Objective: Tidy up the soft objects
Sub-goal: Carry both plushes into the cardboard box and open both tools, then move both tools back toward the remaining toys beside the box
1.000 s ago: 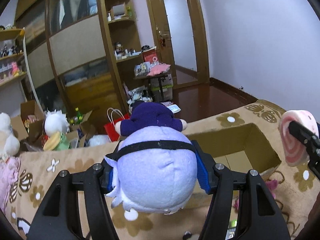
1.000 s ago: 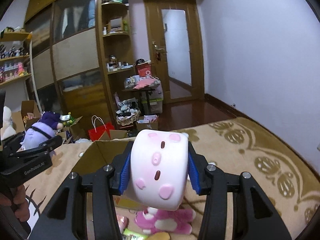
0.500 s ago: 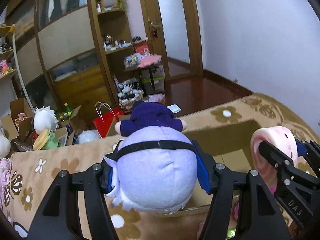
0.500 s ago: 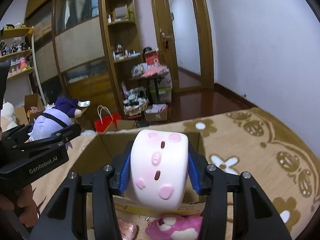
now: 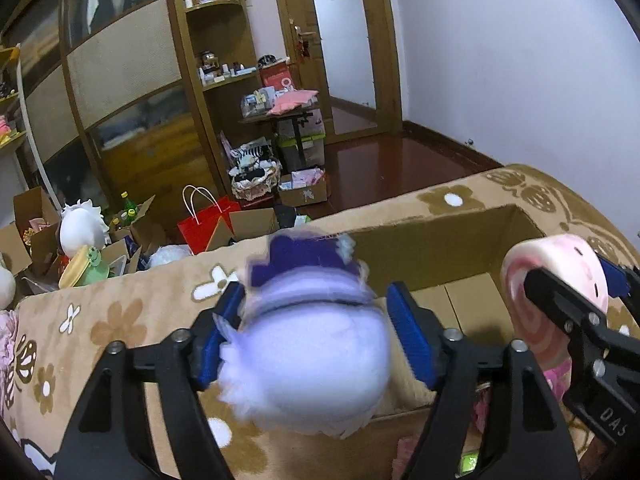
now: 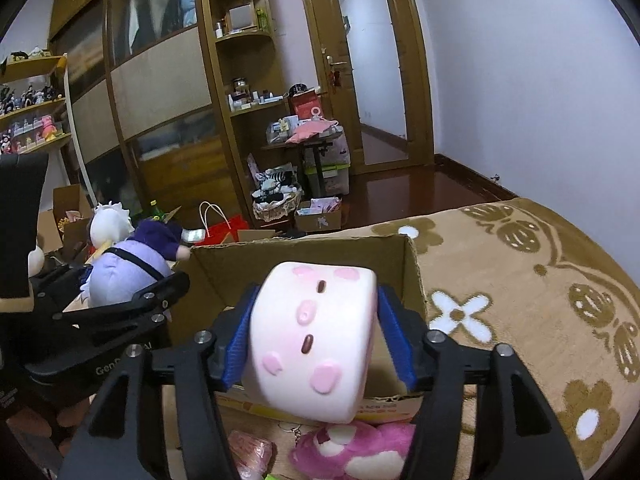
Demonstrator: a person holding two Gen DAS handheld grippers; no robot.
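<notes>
A lilac plush doll (image 5: 308,360) with a dark purple hat hangs blurred between the fingers of my left gripper (image 5: 316,344), whose blue pads stand apart from it; the jaws are open. It is above the near left edge of the open cardboard box (image 5: 472,300). The doll (image 6: 132,268) also shows in the right wrist view. My right gripper (image 6: 316,336) is shut on a white and pink roll-shaped plush (image 6: 316,340), held over the box (image 6: 304,256). That plush (image 5: 552,280) also shows in the left wrist view.
The box sits on a brown flowered blanket (image 6: 520,288). A pink plush (image 6: 360,452) and small packets lie just in front of the box. Beyond the bed are a red bag (image 5: 204,224), cartons with toys (image 5: 84,240), a wardrobe and a door.
My left gripper's jaws have spread, and the lilac doll has come loose and blurs as it drops. Both grippers have tilted down toward the box. The right grip holds.
</notes>
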